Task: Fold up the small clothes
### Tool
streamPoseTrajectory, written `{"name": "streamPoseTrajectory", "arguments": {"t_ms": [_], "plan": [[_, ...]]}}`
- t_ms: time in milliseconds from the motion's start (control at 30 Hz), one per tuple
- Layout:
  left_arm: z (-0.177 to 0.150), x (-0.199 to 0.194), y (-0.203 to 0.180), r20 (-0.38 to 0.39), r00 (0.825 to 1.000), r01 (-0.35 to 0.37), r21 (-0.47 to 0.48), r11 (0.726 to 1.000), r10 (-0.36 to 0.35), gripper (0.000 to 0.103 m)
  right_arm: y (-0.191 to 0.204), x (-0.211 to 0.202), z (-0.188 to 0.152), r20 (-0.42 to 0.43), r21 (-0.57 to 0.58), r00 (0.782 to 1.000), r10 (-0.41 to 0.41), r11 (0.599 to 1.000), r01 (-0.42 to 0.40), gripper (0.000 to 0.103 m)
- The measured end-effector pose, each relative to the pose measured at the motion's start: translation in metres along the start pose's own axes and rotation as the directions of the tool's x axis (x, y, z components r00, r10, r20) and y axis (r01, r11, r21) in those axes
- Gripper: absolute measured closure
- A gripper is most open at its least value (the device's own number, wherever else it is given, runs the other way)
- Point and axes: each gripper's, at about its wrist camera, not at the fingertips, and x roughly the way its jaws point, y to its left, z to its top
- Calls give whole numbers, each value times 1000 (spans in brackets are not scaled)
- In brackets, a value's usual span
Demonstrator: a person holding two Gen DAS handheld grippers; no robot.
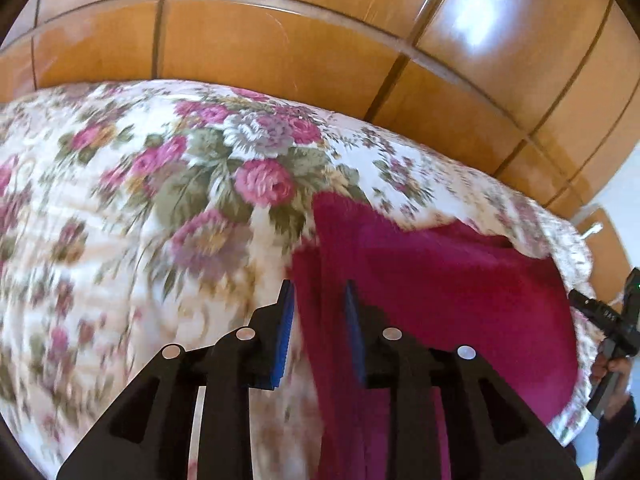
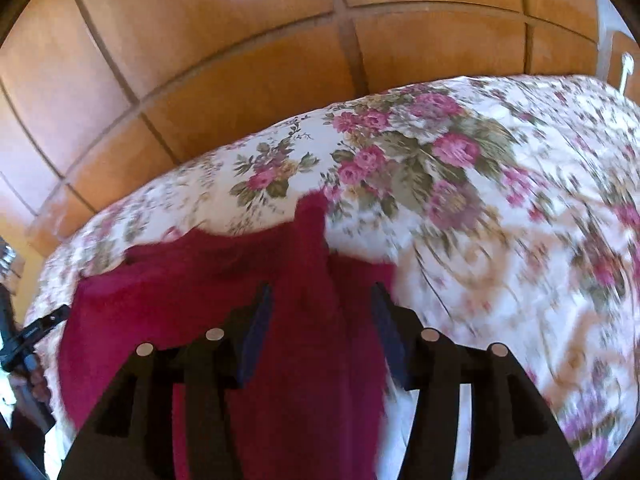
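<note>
Magenta garment [image 1: 440, 280] spread on a bed under a floral bedspread [image 1: 140, 200], near the bed's far edge, in front of a wooden wardrobe [image 1: 280, 52] with panelled doors. Knitted or fleecy by the look, though blurred. Part of it lying flat, with narrower lengths running back toward each camera.

Left hand-held gripper [image 1: 320, 300] over the garment's left border, jaws parted a little, blue pads [image 1: 284, 340] facing each other. A strip of the magenta cloth showing in the gap; cannot tell through the blur whether the pads press on it. Bedspread directly to the left of the left finger.

Right hand-held gripper [image 2: 322, 304] over the garment's right side, jaws spread wider, dark blue pads [image 2: 256, 332] standing clear of a raised fold of the cloth that runs between them. No pinch visible there.

Seen from the left wrist camera, the right hand-held gripper at the far right edge, held in a person's hand [image 1: 612, 368]. Seen from the right wrist camera, the left hand-held gripper at the far left edge, likewise with fingers [image 2: 38, 384] around its handle. Both views smeared by motion.
</note>
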Motion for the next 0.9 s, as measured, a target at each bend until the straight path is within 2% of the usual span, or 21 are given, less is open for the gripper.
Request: {"name": "streamPoseTrajectory", "arguments": {"t_ms": [167,200,233,267,367,467,500,533,600,667,733,833,867,900], "plan": [[-52,-39,5,-17,997,71,1,998,-71,79,-20,-48,-55,-30,42,996,80,996,-78,52],[-61,-42,4,-21,996,86,-4,996,-86,71,-22,-55,-68,-41,45,995,88,995,-86,52],[-70,-48,4,-22,995,101,-11,995,-101,59,-23,-59,-76,-50,48,994,94,995,-91,52],[-83,-55,5,-16,992,125,-26,992,-125,56,-23,-61,-86,-62,51,993,100,994,-97,52],[-104,-62,2,-30,989,145,-26,989,-146,55,-22,-59,-111,-98,49,989,107,993,-103,54],[-115,-59,-2,-46,990,132,-25,991,-133,55,-17,-49,-119,-111,34,987,114,993,-111,68],[-117,-58,-4,-49,993,112,-9,994,-112,56,-14,-46,-119,-117,24,987,114,993,-112,83],[-118,-55,-7,-50,997,65,16,998,-64,63,-8,-45,-118,-126,6,985,118,993,-118,95],[-115,-51,-6,-60,997,46,30,998,-44,71,5,-54,-115,-110,-63,991,75,995,-82,97],[-114,-51,-10,-58,998,27,54,998,-23,73,16,-77,-108,-47,-135,998,37,990,-43,97],[-114,-47,-15,-63,998,5,108,994,2,76,16,-83,-105,-13,-208,997,-75,976,70,98],[-115,-40,-16,-71,997,-2,125,992,11,76,9,-51,-118,-79,-274,975,-209,945,180,103],[-114,-41,-14,-72,997,0,121,993,9,76,3,-37,-125,-101,-288,953,-284,926,245,103],[-113,-42,-12,-72,997,0,119,993,9,76,-4,-31,-130,-107,-268,954,-279,932,243,103]]}}
